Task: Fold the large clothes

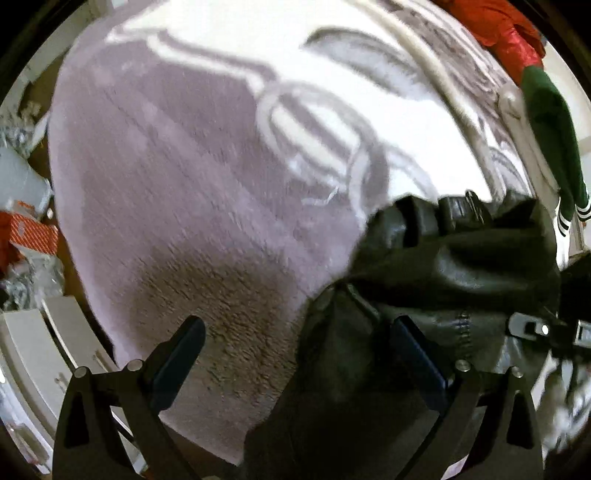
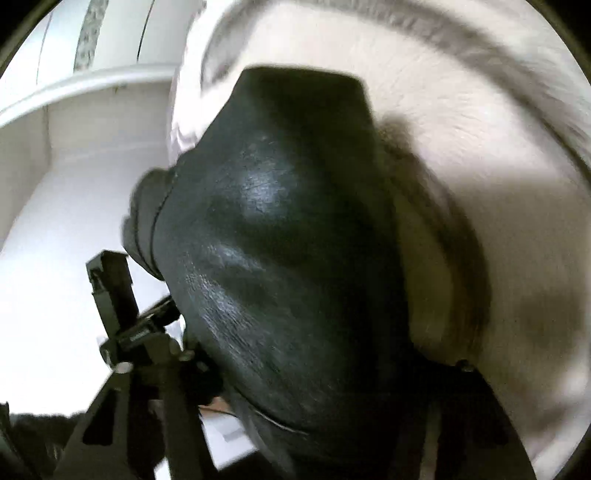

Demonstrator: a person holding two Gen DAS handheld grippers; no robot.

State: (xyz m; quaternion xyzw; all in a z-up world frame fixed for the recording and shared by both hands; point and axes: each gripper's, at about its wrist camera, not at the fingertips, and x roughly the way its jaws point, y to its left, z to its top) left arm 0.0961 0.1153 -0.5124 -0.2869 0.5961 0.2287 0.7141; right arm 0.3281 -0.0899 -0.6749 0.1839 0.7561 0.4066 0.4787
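Note:
A black leather jacket (image 1: pixel 443 273) lies bunched on a purple and white fleece blanket (image 1: pixel 177 192). My left gripper (image 1: pixel 299 354) is open: its left finger (image 1: pixel 177 362) is over the blanket, its right finger (image 1: pixel 417 362) is against the jacket, whose edge drapes between them. In the right wrist view the jacket (image 2: pixel 280 258) fills the middle and covers my right gripper's fingers, so its jaws are hidden. The other gripper (image 2: pixel 114 295) shows at the jacket's left edge. The right gripper shows at the left wrist view's right edge (image 1: pixel 543 328).
A red garment (image 1: pixel 495 29) and a green garment with white stripes (image 1: pixel 554 133) lie at the blanket's far right. Orange boxes and clutter (image 1: pixel 29 229) sit left of the bed, with white furniture (image 1: pixel 33 350) below. White wall and floor (image 2: pixel 55 221) lie left of the jacket.

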